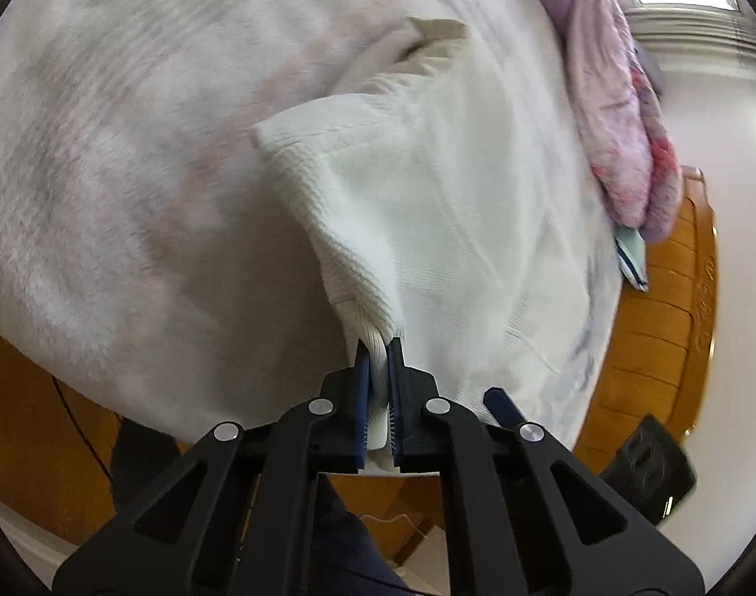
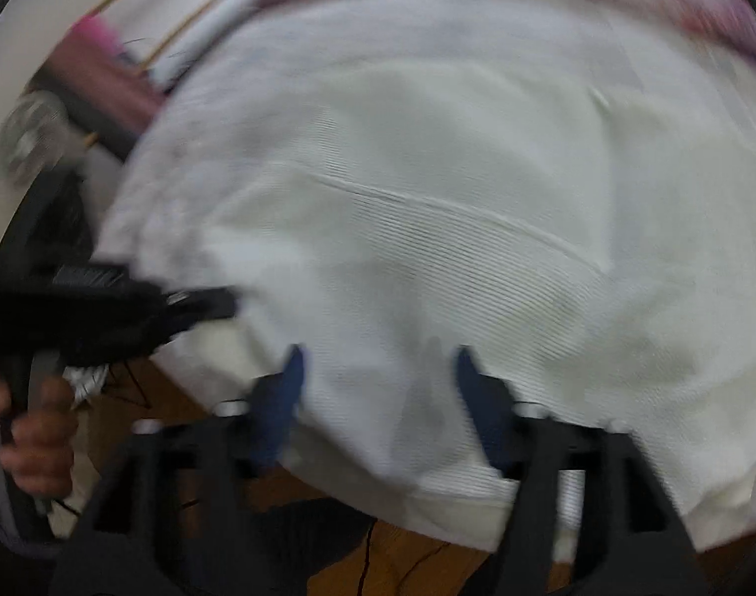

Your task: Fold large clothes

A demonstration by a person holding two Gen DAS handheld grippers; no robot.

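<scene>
A large white ribbed garment [image 1: 427,188] lies spread over a fluffy white blanket [image 1: 105,174]. My left gripper [image 1: 379,347] is shut on a ribbed edge of the garment near its lower corner, the fabric pinched between the blue pads. In the blurred right wrist view the same white garment [image 2: 427,223] fills the frame. My right gripper [image 2: 378,362] is open, its blue fingers [image 2: 286,397] spread over the garment's near edge with nothing held. The left gripper [image 2: 105,303] shows at the left of that view, in the person's hand.
A pink and purple fluffy cloth [image 1: 621,114] lies at the right edge of the blanket, with a striped cloth [image 1: 631,258] below it. A wooden frame [image 1: 666,328] borders the surface. The wooden floor [image 2: 417,561] shows below.
</scene>
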